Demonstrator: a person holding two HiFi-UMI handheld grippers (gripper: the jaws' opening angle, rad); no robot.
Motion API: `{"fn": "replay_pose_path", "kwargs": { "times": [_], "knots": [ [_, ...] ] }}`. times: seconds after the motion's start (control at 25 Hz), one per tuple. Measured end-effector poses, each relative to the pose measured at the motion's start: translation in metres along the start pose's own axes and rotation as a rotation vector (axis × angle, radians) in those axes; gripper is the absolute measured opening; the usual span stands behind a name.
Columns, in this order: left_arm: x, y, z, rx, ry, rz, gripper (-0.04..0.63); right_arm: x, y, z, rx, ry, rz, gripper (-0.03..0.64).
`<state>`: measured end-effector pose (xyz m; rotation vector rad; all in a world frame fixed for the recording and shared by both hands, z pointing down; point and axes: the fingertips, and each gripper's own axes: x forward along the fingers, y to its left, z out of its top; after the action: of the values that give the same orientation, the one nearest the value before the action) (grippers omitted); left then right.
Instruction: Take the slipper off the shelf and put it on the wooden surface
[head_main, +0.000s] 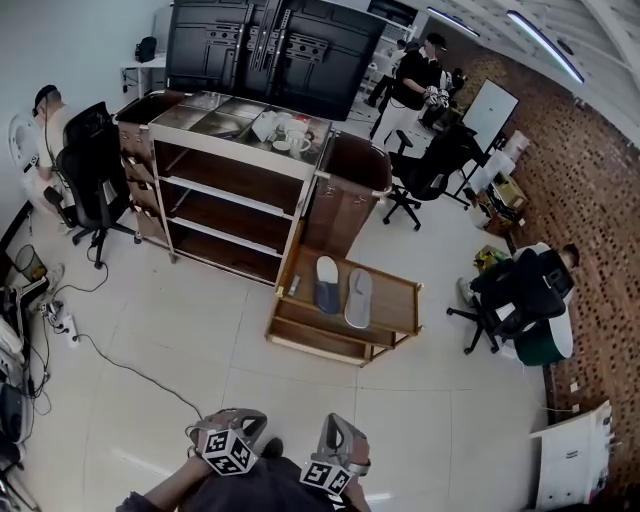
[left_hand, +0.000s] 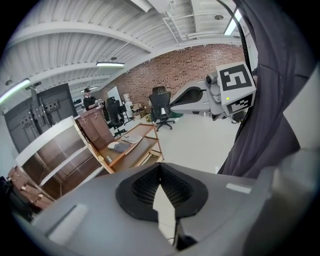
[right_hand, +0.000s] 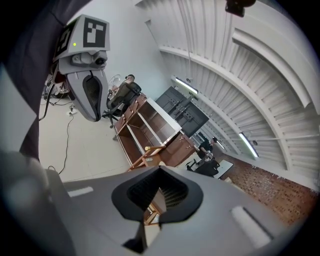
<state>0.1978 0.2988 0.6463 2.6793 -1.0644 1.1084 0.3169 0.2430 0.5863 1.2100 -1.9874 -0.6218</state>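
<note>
Two slippers lie side by side on the low wooden table (head_main: 395, 295): a blue-grey slipper (head_main: 327, 284) and a lighter grey slipper (head_main: 359, 297). They also show small in the left gripper view as a slipper pair (left_hand: 121, 145). The brown shelf unit (head_main: 235, 180) behind the table has bare shelves. My left gripper (head_main: 228, 432) (left_hand: 161, 172) and right gripper (head_main: 340, 450) (right_hand: 160, 175) hang close to my body, well short of the table. Both are shut with nothing between the jaws.
A wooden cabinet (head_main: 350, 190) stands right of the shelf, with cups (head_main: 283, 130) on the shelf top. Office chairs (head_main: 92, 165) and seated people flank the room. A cable (head_main: 130, 368) trails over the tiled floor at left. A standing person (head_main: 415, 80) is at the back.
</note>
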Motion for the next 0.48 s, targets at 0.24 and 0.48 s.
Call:
{"fn": "replay_pose_path", "kwargs": {
  "times": [0.24, 0.48],
  "knots": [
    [-0.006, 0.021, -0.012, 0.008, 0.023, 0.021, 0.015, 0.006, 0.000, 0.005, -0.011, -0.004, 0.015, 0.000],
    [-0.007, 0.034, -0.014, -0.008, 0.024, 0.032, 0.015, 0.015, 0.000, 0.012, -0.015, -0.005, 0.024, 0.000]
  ]
}}
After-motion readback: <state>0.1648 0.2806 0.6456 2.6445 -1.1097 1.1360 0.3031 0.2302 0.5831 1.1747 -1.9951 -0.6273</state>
